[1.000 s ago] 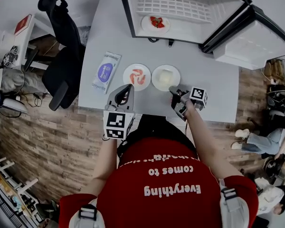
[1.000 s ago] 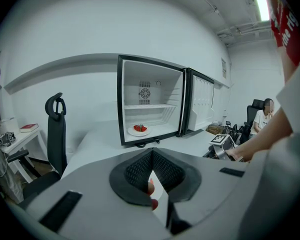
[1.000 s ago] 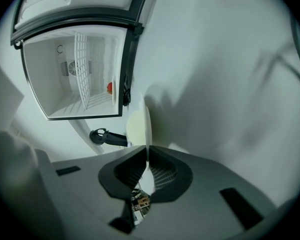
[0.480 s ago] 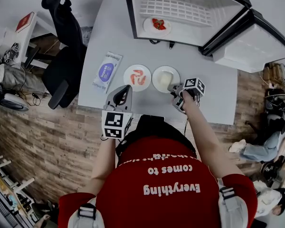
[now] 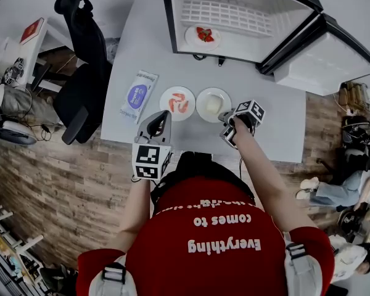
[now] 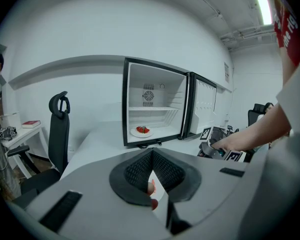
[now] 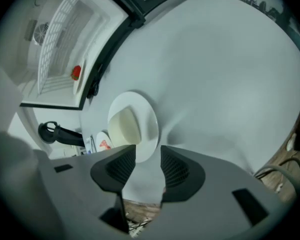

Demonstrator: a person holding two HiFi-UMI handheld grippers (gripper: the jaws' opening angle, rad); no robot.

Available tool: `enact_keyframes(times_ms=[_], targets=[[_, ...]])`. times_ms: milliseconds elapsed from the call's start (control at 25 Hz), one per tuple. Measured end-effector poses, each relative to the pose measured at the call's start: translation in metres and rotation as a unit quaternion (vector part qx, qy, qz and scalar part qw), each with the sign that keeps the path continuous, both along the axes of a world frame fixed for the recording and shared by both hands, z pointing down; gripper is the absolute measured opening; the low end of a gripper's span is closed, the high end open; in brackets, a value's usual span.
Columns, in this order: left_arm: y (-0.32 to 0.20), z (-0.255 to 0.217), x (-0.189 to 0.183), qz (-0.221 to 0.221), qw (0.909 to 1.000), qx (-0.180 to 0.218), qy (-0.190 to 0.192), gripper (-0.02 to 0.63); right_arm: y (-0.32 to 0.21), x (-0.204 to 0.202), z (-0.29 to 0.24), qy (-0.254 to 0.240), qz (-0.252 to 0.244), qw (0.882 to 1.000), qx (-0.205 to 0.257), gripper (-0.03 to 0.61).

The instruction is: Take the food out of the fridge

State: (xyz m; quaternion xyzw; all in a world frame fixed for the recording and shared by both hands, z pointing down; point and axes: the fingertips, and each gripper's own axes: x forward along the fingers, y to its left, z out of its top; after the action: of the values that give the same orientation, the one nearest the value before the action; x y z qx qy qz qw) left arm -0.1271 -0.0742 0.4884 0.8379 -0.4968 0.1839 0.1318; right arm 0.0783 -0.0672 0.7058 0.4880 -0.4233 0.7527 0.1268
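White print on the person's red shirt (image 5: 217, 232) reads "Everything comes to", upside down in my head view, with a further line only half showing. Lettering on the blue-and-white packet (image 5: 137, 95) is too small for me to read.

Head camera looks steeply down; every view shares the open fridge (image 5: 253, 29).

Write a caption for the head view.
Orange-food plate and pale-food plate out on the table; strawberry plate waits in the open fridge.
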Motion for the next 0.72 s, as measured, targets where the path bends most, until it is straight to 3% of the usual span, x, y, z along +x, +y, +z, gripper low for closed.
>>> enact_keyframes(times_ms=[120,200,240,280,400,520,560,600,640,720], targets=[[-0.005,-0.001,0.005,0.009,0.9999,0.005,0.000,0.000,-0.013,0.008,-0.041,-0.024,0.048,0.997,0.062,0.129],[-0.012,-0.005,0.010,0.016,0.9998,0.016,-0.001,0.000,-0.038,0.010,-0.088,-0.076,0.089,0.980,0.159,0.026],[-0.015,-0.007,0.013,0.019,0.9996,0.020,-0.001,0.000,-0.052,0.010,-0.118,-0.117,0.110,0.960,0.227,0.021],[-0.017,-0.009,0.018,0.024,0.9994,0.023,-0.001,0.000,-0.065,0.011,-0.149,-0.157,0.125,0.933,0.298,0.020],[-0.021,-0.014,0.033,0.041,0.9988,0.023,0.009,0.000,-0.071,0.013,-0.239,-0.248,0.110,0.836,0.476,0.012],[-0.027,-0.020,0.049,0.052,0.9974,0.010,0.050,0.000,-0.042,0.010,-0.309,-0.367,0.082,0.723,0.579,0.012],[-0.029,-0.022,0.055,0.055,0.9965,0.005,0.063,0.000,-0.031,0.010,-0.320,-0.400,0.081,0.698,0.588,0.012],[-0.030,-0.023,0.060,0.060,0.9956,0.002,0.071,0.000,-0.021,0.009,-0.325,-0.421,0.081,0.685,0.589,0.012],[-0.031,-0.024,0.066,0.065,0.9950,0.000,0.076,0.000,-0.012,0.008,-0.324,-0.432,0.081,0.682,0.585,0.012],[-0.032,-0.026,0.076,0.073,0.9942,-0.003,0.080,0.000,0.000,0.005,-0.315,-0.433,0.078,0.694,0.570,0.012]])
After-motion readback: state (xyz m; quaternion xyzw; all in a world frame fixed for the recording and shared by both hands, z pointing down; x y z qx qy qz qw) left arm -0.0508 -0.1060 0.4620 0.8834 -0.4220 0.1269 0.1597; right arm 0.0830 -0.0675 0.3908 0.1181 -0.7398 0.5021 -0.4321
